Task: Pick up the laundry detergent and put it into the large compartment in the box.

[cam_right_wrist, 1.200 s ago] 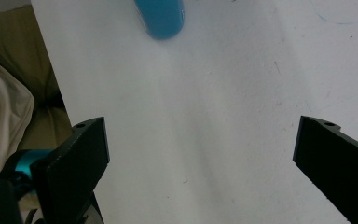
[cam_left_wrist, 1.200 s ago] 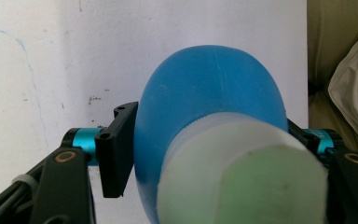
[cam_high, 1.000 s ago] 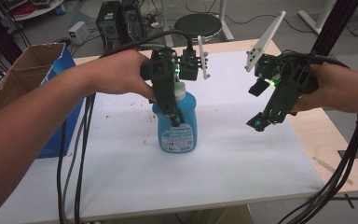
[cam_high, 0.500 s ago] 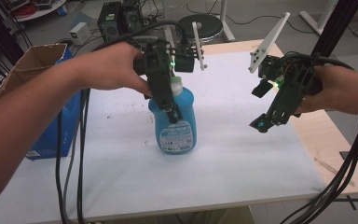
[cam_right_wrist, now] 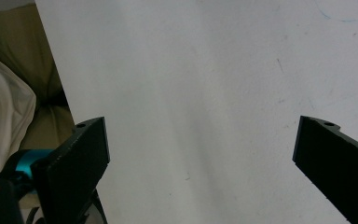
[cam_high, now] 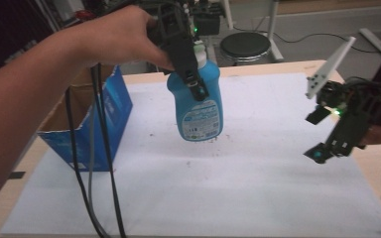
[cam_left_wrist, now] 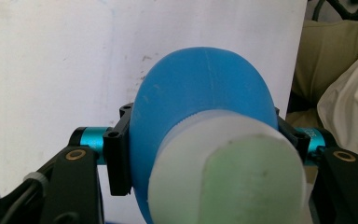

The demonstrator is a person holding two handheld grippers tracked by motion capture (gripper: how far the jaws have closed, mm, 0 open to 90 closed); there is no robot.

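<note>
One blue bottle (cam_high: 196, 101), label unreadable, clamped in left gripper (cam_high: 191, 74)

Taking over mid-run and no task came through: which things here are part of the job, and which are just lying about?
In the job, as far as I can judge:
- blue bottle, held off the table
- left gripper, shut on it
- right gripper, open over the white sheet

Lying about:
- blue cardboard box
- round black stool
</note>
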